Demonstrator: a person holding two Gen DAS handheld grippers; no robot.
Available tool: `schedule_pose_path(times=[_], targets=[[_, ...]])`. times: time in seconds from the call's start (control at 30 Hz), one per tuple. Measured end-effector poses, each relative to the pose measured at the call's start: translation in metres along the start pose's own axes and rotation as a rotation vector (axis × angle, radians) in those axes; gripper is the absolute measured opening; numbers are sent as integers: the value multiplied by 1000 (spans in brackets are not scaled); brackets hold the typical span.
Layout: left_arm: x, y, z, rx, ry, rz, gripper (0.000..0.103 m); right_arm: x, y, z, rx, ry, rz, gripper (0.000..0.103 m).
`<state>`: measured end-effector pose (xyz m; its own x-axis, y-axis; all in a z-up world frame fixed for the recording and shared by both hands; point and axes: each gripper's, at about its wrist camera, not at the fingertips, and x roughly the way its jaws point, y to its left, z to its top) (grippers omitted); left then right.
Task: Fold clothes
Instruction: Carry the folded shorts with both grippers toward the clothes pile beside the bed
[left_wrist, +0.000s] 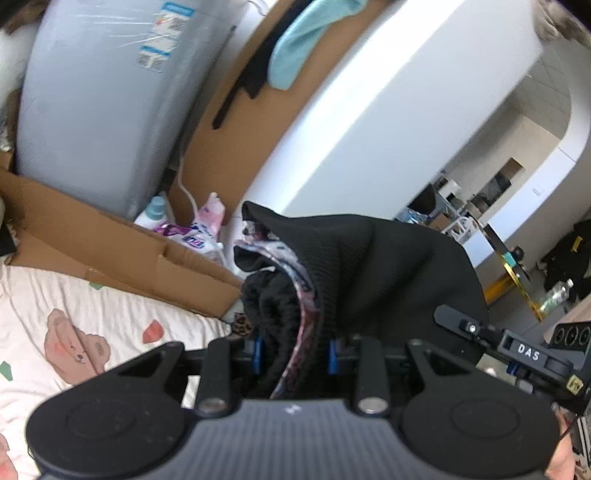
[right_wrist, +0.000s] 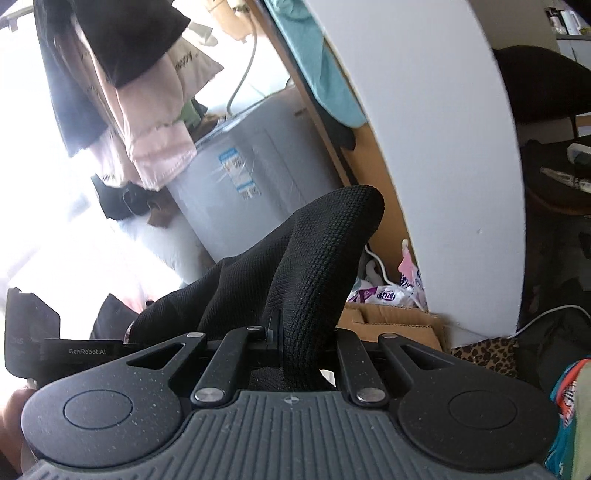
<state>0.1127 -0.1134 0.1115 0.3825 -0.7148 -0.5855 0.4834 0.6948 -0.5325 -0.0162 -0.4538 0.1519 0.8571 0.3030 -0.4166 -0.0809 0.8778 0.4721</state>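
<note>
Black garment (left_wrist: 369, 266) bunched upward, gripped by left gripper (left_wrist: 295, 350), right gripper (right_wrist: 291, 343).

Bed sheet (left_wrist: 110, 317): white, wrinkled, printed with pink bears and small red and green shapes; occupies the 7 to 9 o'clock area of the left wrist view. Cardboard box (left_wrist: 122, 254): brown, flaps open, along the sheet's far edge toward 10 o'clock, touching it. Leopard-print cloth (left_wrist: 242, 325): small patch at the sheet's edge near centre, partly hidden. Whether it lies on the sheet cannot be told.
</note>
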Motion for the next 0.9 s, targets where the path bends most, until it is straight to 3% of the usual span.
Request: schedule_pose_path(times=[0.17, 0.33, 0.6, 0.9], targets=[[15, -24, -9, 0, 26, -25, 33, -30, -20, 0, -17, -11, -19, 8], [56, -29, -27, -14, 79, -68, 33, -44, -55, -9, 9, 1, -57, 8], [140, -16, -59, -25, 180, -145, 33, -37, -125, -51, 61, 34, -149, 8], [215, 10, -103, -31, 242, -217, 33, -6, -182, -95, 58, 69, -255, 8]])
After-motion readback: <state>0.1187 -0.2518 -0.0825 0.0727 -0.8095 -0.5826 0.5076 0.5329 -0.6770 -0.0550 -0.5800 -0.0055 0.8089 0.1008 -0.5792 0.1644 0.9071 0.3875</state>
